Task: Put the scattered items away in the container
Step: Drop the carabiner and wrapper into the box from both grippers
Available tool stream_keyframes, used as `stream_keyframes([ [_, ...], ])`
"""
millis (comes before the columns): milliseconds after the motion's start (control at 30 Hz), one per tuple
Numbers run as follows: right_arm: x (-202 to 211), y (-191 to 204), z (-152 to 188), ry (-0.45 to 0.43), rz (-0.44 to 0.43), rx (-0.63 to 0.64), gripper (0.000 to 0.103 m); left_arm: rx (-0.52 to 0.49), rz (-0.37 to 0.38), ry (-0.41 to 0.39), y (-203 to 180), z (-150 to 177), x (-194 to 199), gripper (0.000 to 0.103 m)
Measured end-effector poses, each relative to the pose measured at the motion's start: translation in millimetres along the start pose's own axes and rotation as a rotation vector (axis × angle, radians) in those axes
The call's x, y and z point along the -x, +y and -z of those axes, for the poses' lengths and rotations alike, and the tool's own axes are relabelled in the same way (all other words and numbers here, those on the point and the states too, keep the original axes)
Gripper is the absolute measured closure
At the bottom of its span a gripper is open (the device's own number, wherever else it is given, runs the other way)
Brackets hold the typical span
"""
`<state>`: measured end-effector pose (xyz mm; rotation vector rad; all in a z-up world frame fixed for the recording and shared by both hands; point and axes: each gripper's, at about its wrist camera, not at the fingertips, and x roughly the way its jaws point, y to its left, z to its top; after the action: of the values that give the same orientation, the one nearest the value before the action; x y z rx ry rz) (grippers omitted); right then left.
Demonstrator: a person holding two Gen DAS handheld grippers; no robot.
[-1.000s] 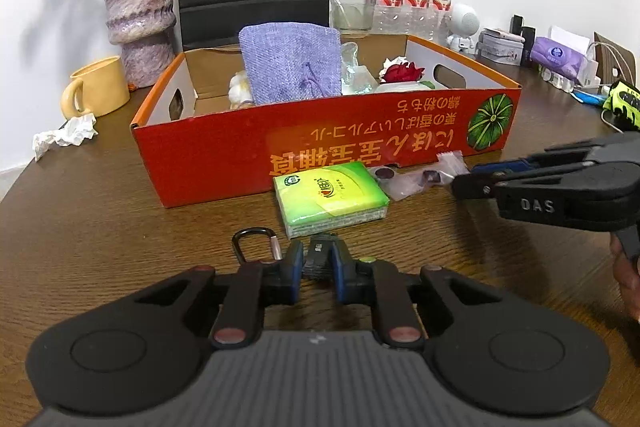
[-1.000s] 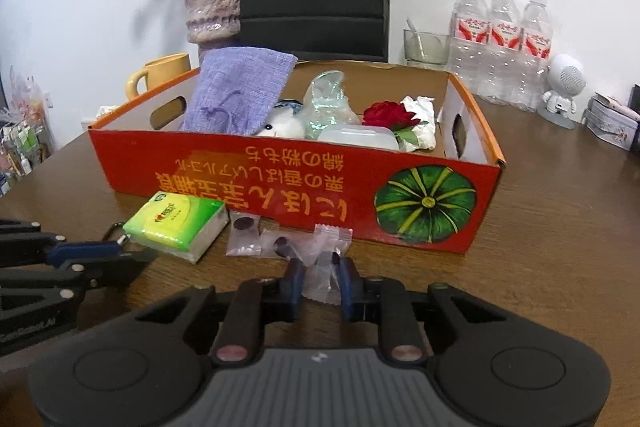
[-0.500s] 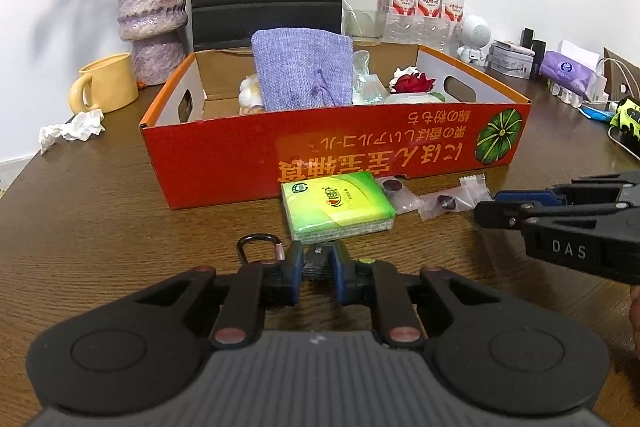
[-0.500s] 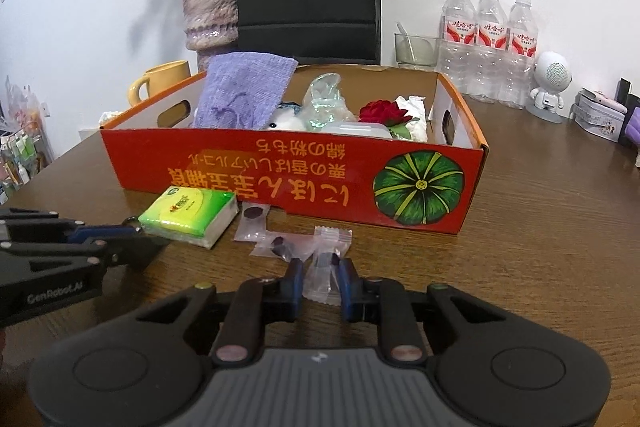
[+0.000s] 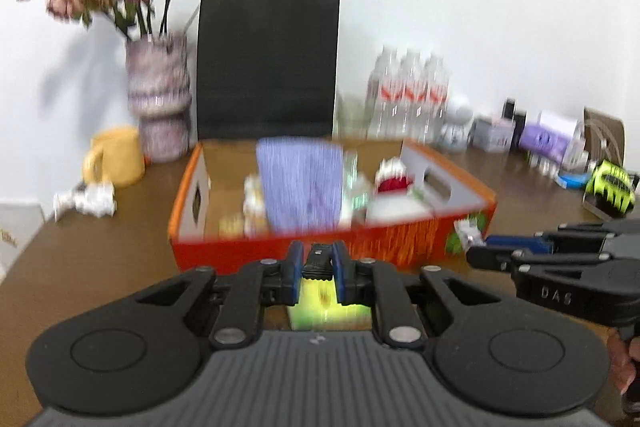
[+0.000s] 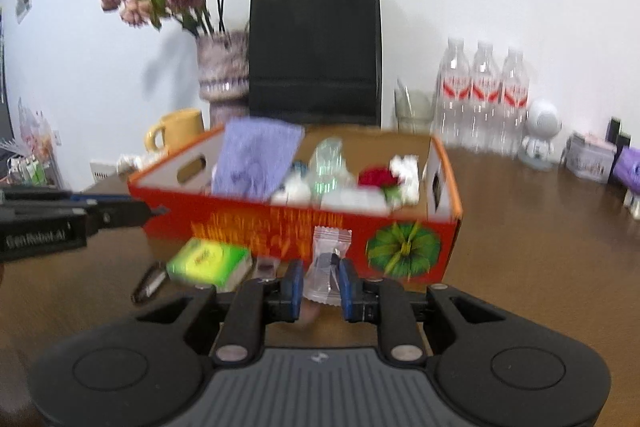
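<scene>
The orange cardboard box [image 5: 400, 247] [image 6: 248, 223] holds a purple pouch [image 5: 300, 183], a red rose [image 6: 376, 177] and other items. My left gripper [image 5: 316, 263] is shut on a small black item with a carabiner, lifted above the table just before the box's front wall. My right gripper [image 6: 320, 279] is shut on a clear candy wrapper [image 6: 328, 259], also lifted. A green tissue pack [image 6: 208, 261] lies on the table in front of the box; it also shows under the left gripper [image 5: 324, 307]. A second wrapped candy [image 6: 266, 267] lies beside it.
Behind the box stand a black paper bag [image 6: 314, 51], a vase of dried flowers [image 6: 222, 67], a yellow mug [image 6: 178, 129] and three water bottles [image 6: 484, 95]. Crumpled tissue [image 5: 86, 201] lies at the left. Small gadgets [image 5: 552, 139] crowd the right edge.
Both grippers have risen from the table with their items and moved towards the box. The views now look down into the box and are motion-blurred.
</scene>
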<state>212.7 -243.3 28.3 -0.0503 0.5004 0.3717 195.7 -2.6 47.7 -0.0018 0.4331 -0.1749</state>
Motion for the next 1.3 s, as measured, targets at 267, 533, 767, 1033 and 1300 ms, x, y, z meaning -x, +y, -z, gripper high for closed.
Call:
stream_keyframes([
  [267, -28, -14, -57, -0.067, 0.026, -0.005, 0.085, 0.073, -0.037, -0.073, 15, -49, -45, 0.087],
  [533, -95, -27, -69, 0.013, 0.033, -0.016, 0.085, 0.106, -0.076, 0.008, 45, -47, -103, 0.087],
  [767, -110, -27, -69, 0.053, 0.045, -0.015, 0.0, 0.138, -0.144, 0.022, 50, -48, -111, 0.0],
  [1033, -105, -29, -72, 0.058, 0.064, -0.022, 0.0, 0.091, -0.151, 0.034, 40, -49, -108, 0.0],
  [1300, -106, -27, -71, 0.068, 0.065, -0.011, 0.0, 0.076, -0.153, 0.041, 36, -47, -110, 0.0],
])
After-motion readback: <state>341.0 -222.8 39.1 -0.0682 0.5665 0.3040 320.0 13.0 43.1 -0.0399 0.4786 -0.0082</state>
